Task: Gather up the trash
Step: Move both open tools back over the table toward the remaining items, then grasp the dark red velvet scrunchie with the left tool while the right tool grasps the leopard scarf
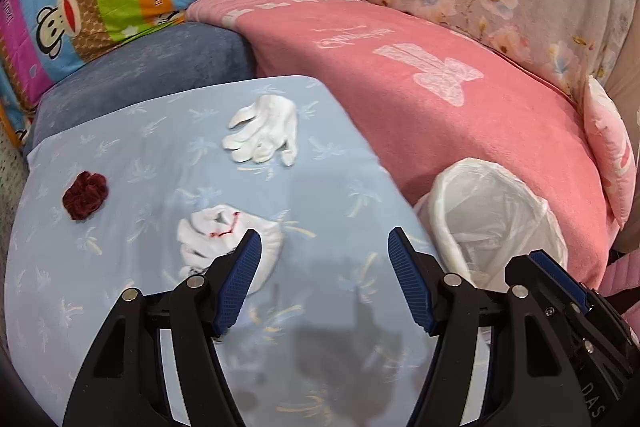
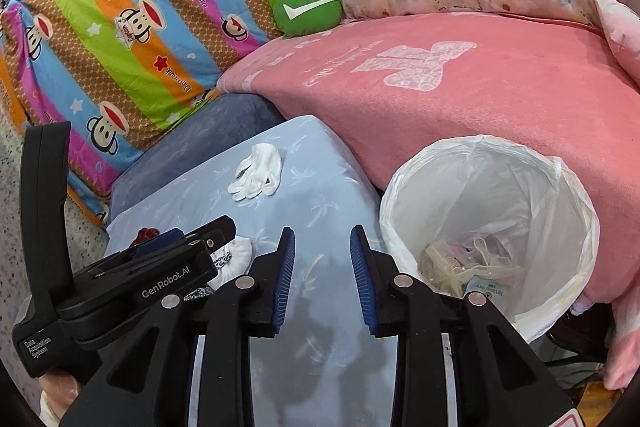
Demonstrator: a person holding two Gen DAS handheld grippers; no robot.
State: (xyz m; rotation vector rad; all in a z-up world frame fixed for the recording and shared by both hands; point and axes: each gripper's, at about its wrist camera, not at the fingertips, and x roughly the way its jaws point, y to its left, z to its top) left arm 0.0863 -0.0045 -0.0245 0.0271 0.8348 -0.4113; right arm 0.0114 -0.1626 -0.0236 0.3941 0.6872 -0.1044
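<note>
Collecting trash: three loose items lie on the blue sheet (image 1: 120, 155). Nearest is a crumpled white sock (image 1: 224, 239) with red stitching, just ahead of our left hand-held gripper (image 1: 324, 251), whose left finger overlaps it in view; contact cannot be judged. Farther out lies a white glove (image 1: 264, 135), flat, fingers toward us. Off to the left sits a dark red scrunchie (image 1: 85, 195), well apart from both.

Left hand-held gripper: jaws spread wide, nothing between them. We judge it is lined up low over the sheet to take the sock. Right hand-held gripper (image 2: 322, 259): jaws parted, narrower, also empty, hovering near the bin (image 2: 400, 211).

The bin stands at the right edge of the sheet, against the pink blanket (image 2: 460, 95), lined with a white bag. It probably sits there for a short carry. Some pale crumpled waste already lies at its bottom; what it is we cannot make out.

From the right wrist view, the left tool's body hides most of the sock and scrunchie.
</note>
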